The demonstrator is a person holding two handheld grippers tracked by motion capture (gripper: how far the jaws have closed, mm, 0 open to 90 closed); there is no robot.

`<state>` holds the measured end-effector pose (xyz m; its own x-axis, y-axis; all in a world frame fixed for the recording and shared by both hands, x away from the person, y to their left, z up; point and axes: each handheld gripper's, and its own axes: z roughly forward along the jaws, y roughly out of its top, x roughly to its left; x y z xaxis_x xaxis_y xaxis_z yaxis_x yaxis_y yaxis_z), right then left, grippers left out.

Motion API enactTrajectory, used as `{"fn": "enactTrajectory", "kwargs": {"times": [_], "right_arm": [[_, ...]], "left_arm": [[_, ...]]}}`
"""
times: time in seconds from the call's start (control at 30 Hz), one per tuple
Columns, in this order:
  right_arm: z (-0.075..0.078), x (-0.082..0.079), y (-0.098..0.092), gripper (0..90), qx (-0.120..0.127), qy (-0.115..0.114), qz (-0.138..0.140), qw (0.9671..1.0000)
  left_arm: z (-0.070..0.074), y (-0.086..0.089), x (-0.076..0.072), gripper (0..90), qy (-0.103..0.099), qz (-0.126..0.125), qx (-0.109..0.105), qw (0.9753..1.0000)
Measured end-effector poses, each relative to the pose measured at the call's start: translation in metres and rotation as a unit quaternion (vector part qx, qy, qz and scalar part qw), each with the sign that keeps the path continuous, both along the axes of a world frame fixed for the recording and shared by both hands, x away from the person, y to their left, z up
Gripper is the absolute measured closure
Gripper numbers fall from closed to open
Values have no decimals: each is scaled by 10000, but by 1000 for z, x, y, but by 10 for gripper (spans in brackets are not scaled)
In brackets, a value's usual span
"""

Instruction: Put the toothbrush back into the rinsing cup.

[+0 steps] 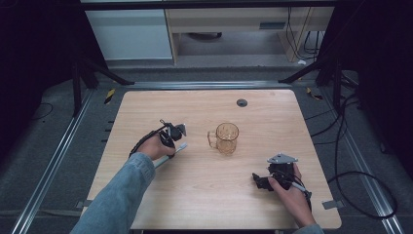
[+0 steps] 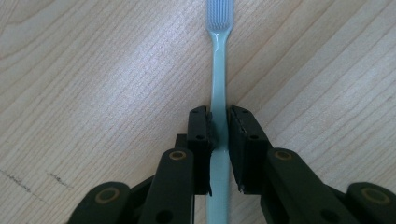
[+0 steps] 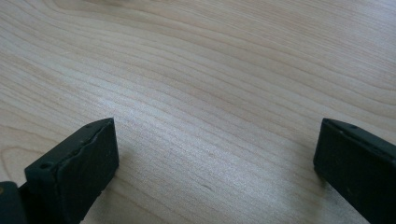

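A pale teal toothbrush (image 2: 217, 60) with a bluish-white bristle head points away from my left gripper (image 2: 219, 121), whose jaws are shut on its handle. In the high view this left gripper (image 1: 171, 142) is left of centre on the wooden table (image 1: 204, 102), and the toothbrush (image 1: 182, 146) sticks out toward an amber glass mug (image 1: 226, 138) a short way to its right. The toothbrush is very low, and I cannot tell whether it touches the wood. My right gripper (image 1: 258, 181) rests near the front right, and the right gripper (image 3: 215, 154) stands wide open over bare wood.
A small dark round cap (image 1: 242, 102) sits in the table's far middle. Black cables (image 1: 360, 180) trail off the right side onto the floor. A metal frame and dark stands surround the table.
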<state>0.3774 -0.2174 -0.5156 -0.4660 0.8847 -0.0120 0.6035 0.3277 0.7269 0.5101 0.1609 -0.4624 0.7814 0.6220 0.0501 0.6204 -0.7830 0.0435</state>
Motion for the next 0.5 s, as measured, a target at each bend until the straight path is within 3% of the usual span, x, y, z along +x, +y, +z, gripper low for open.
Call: {"fn": "enactTrajectory", "kwargs": {"times": [0.3, 0.43, 0.5], "right_arm": [[0, 0, 0, 4, -6, -6, 9, 10000], [0, 0, 0, 4, 1, 0, -1, 10000], [0, 0, 0, 4, -5, -6, 7, 10000]], "left_arm": [[0, 2, -2, 790, -15, 6, -80, 10000], [0, 1, -3, 790, -119, -47, -19, 9999], [3, 2, -5, 790, -195, -22, -118, 9997]]}}
